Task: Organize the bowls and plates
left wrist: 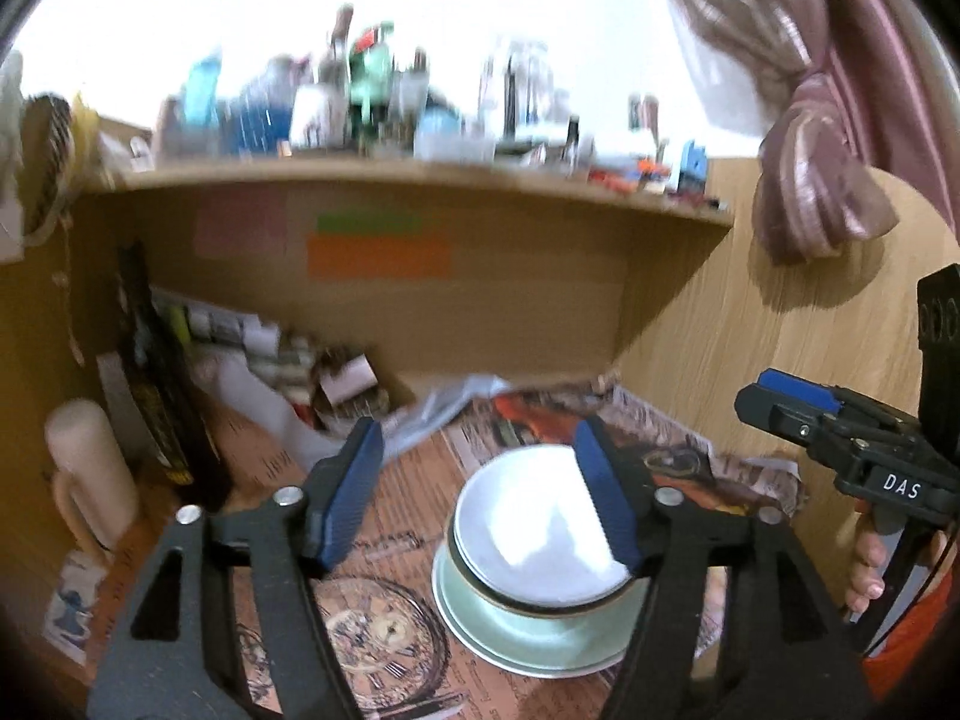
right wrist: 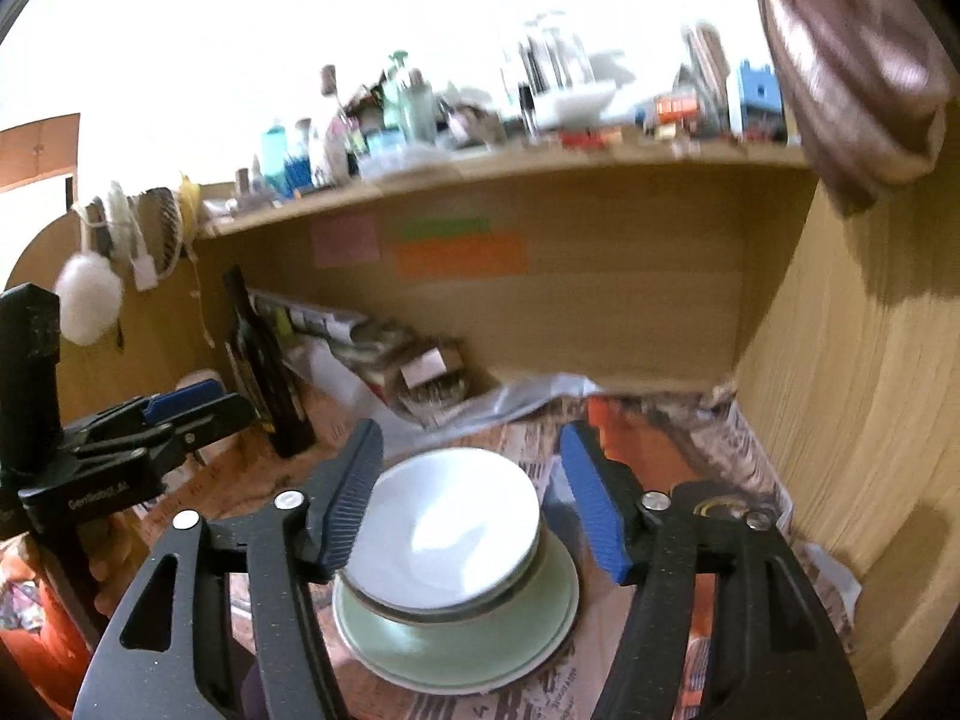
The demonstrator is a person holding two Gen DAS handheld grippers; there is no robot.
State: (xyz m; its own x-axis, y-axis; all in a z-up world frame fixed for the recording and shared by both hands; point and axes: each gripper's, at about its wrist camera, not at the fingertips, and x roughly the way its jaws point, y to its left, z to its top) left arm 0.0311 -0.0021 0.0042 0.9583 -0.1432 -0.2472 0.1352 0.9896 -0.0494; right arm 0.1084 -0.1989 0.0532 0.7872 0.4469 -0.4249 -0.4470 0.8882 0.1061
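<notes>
A white bowl [right wrist: 444, 534] sits nested in a pale green bowl [right wrist: 462, 648] on a plate, stacked on the newspaper-covered desk [left wrist: 372, 540]. Wood panels enclose the nook beneath a cluttered shelf [right wrist: 540, 180]; a dark bottle [right wrist: 264, 366] stands far left. Both the left gripper [left wrist: 480, 498] and right gripper [right wrist: 474, 498] hover spread apart, holding nothing.

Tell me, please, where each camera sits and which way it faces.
Left wrist: sits behind the left tongs, looks slightly down at the bowl stack; right tongs and fingers show at right.
Right wrist: sits behind the right tongs, same stack; left tongs at left.
Shared: stack, shelf, newspaper.
</notes>
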